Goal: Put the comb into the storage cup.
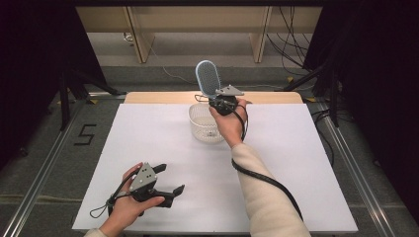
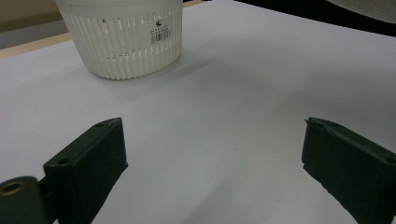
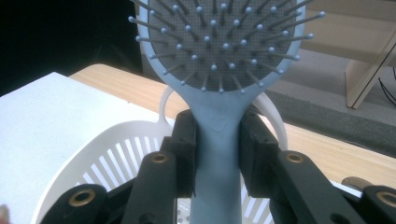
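A white basket sits on the white counter, near the far edge and about in the middle. It is round, with thin slits all around its wall and a small label on one side. In the right hand-held gripper view you look down into the basket past the jaws, and the part of the inside you can see has nothing in it; the rest is hidden behind the gripper. The right hand-held gripper is up in the air just above the far side of the basket. Its jaws are pressed tight on the handle of a light blue brush. The brush stands upright, with its bristly head on top and its little round-tipped pins facing the person. The brush is not in the basket. The left hand-held gripper rests low on the counter near the front left, well apart from the basket. Its jaws are spread wide and hold nothing, with bare counter between them.
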Available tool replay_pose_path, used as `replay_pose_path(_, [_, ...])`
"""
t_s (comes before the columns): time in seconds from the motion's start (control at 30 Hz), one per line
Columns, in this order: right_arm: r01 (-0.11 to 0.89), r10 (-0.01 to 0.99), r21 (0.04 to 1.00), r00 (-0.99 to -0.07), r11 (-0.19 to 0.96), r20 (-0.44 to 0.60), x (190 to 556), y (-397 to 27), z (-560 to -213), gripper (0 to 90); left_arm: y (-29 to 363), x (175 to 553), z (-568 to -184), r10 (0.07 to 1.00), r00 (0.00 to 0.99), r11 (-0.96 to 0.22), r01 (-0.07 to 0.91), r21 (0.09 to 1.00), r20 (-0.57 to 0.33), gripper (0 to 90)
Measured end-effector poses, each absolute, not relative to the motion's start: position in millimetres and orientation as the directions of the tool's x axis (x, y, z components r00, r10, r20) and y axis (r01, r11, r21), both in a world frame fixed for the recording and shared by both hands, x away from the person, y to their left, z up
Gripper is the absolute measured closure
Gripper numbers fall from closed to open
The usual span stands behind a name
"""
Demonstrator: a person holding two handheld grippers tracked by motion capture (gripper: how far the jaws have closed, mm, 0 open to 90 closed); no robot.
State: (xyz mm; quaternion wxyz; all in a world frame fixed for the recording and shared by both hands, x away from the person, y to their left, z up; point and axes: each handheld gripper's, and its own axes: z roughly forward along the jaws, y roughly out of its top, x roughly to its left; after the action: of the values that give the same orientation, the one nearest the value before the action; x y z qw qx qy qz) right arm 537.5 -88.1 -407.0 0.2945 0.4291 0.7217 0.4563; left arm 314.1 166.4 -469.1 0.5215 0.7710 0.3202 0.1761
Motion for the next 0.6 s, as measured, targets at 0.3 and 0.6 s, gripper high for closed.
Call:
replay_pose_path(0.3, [0.355,0.889,0.909,-0.456,0.217,-0.034,536.8,-88.6,-408.8,70.2,166.2,314.1,-469.1,0.678,0.732,-0.25,0.31,0.917,-0.063,6.0])
replay_pose_path(0.6, [0.358,0.887,0.907,-0.46,0.221,-0.035,535.6,-88.8,-411.8,70.1,166.0,314.1,-469.3,0.678,0.732,-0.248,0.312,0.917,-0.066,6.0])
